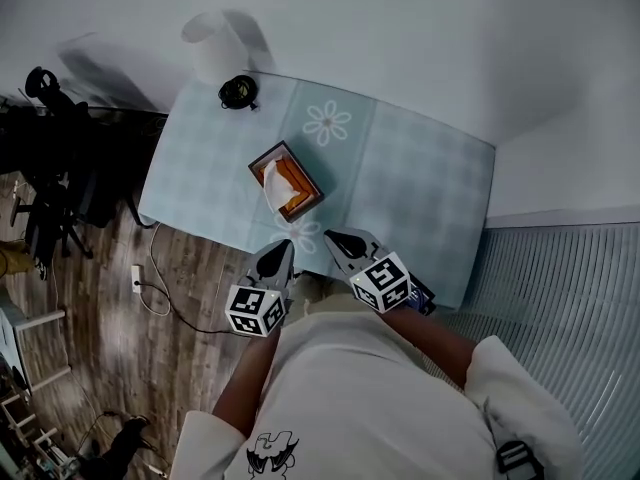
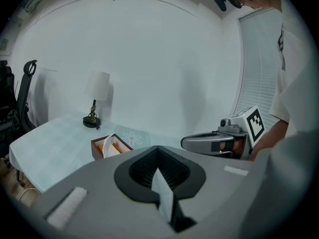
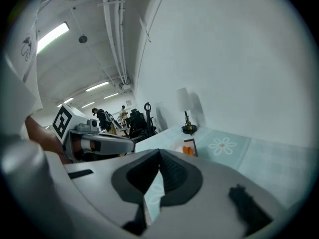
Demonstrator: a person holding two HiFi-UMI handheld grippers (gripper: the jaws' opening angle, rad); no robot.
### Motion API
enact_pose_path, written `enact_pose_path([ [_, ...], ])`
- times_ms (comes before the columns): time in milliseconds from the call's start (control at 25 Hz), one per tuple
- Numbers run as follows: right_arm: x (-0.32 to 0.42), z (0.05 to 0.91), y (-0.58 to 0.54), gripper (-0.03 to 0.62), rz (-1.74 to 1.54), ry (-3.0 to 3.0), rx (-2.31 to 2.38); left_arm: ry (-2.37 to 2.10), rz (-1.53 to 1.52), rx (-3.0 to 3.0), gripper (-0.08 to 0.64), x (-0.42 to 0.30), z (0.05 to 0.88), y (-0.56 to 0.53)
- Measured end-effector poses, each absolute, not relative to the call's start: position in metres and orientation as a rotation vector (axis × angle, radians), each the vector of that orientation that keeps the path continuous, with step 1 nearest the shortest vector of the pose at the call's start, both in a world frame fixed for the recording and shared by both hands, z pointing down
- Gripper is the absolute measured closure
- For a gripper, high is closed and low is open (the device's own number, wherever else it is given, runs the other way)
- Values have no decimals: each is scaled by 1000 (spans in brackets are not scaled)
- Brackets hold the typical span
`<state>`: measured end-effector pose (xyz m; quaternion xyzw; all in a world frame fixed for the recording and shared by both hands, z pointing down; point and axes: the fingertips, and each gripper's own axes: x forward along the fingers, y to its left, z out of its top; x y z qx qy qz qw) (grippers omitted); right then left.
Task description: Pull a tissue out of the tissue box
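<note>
Grippers, two, hand-held, grey with marker cubes: left gripper [image 1: 282, 249] and right gripper [image 1: 335, 240] sit side by side over the near edge of the table. Each has its jaws pressed together with nothing between them, and both are apart from the box.

Progress, as judged: not begun. No contact is made and no tissue is drawn. Remaining: approach, part one pair of jaws, pinch the tissue, draw it upward.

Table [image 1: 420, 168], covered in pale blue checked cloth with white daisy prints.

Brown rectangular tissue box [image 1: 300, 208] with orange interior, near the cloth's middle, just beyond the grippers. Its opening faces up, and a white tissue [image 1: 272, 180] stands out of it. The long axis runs diagonally in the head view, far-left to near-right.

White-shaded table lamp [image 1: 215, 46], at the far edge.
</note>
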<state>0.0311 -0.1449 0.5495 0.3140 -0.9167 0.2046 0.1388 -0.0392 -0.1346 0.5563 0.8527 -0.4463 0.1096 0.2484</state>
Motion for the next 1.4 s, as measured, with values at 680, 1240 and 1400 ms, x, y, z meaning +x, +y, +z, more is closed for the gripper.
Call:
enact_pose_path([
  [680, -38, 602, -209, 580, 515, -2544, 812, -1221, 457, 2255, 554, -80, 625, -205],
  [1240, -89, 661, -270, 453, 671, -2416, 749, -1304, 560, 2140, 554, -125, 663, -256],
  [1400, -98, 663, -279, 410, 711, -2409, 759, -1290, 559, 2144, 554, -124, 665, -255],
])
